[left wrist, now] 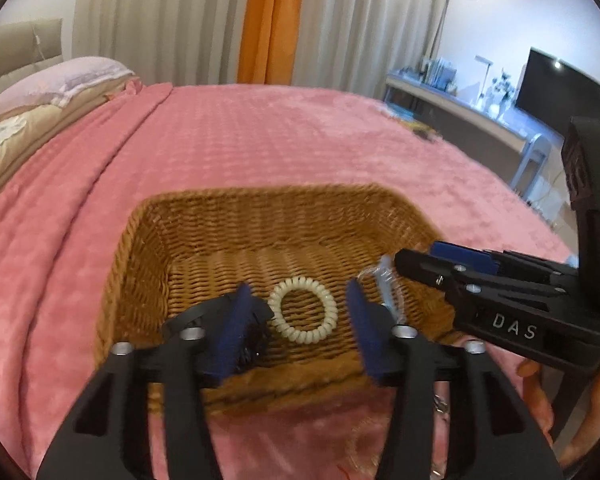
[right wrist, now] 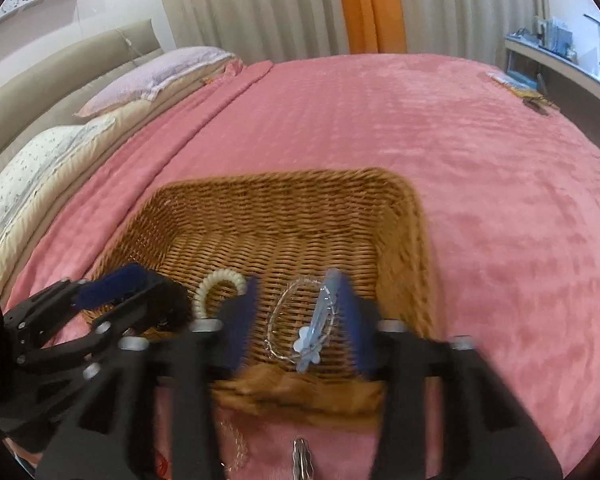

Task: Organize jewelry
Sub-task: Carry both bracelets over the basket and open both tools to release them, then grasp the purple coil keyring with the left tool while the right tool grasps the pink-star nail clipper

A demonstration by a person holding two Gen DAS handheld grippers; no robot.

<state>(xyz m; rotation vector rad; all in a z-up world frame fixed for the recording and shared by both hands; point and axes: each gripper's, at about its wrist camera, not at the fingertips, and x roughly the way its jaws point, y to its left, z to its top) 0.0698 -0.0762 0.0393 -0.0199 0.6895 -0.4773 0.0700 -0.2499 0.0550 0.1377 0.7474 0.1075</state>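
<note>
Right gripper (left wrist: 414, 262) marked "DAS", both grippers' fingers apart, over wicker basket (left wrist: 260, 216)

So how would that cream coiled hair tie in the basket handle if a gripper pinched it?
The hair tie is a coiled loop, so it would likely squash and spring back. It looks thin and probably light. It lies flat on the woven floor of the basket, so it probably won't roll.
</note>
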